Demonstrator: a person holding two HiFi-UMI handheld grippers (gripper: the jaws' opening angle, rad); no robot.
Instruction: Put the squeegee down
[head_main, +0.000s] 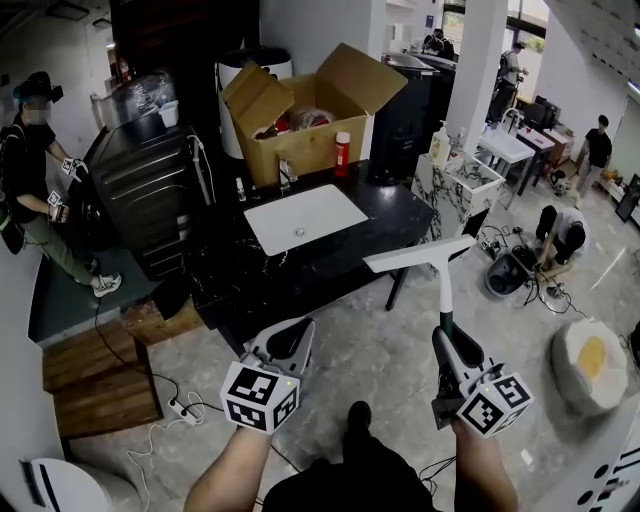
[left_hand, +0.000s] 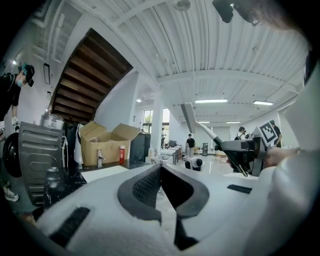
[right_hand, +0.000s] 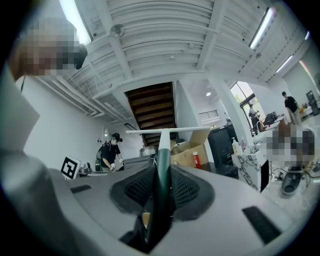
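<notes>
The squeegee (head_main: 443, 285) has a white blade and a dark green handle. It stands out over the floor, just short of the black counter (head_main: 395, 215). My right gripper (head_main: 450, 342) is shut on the handle; in the right gripper view the green handle (right_hand: 161, 165) runs up between both pads to the level blade (right_hand: 167, 131). My left gripper (head_main: 292, 342) hovers beside it to the left, shut with nothing in it, its pads meeting at the tips (left_hand: 160, 168). The left gripper view shows the squeegee (left_hand: 190, 117) and the right gripper (left_hand: 244, 150) off to the right.
The counter holds a white sink basin (head_main: 305, 218), a tap (head_main: 285, 172), a red bottle (head_main: 342, 153) and an open cardboard box (head_main: 305, 110). A power strip and cables (head_main: 180, 408) lie on the floor at left. People stand at far left (head_main: 35, 180) and at back right (head_main: 560, 235).
</notes>
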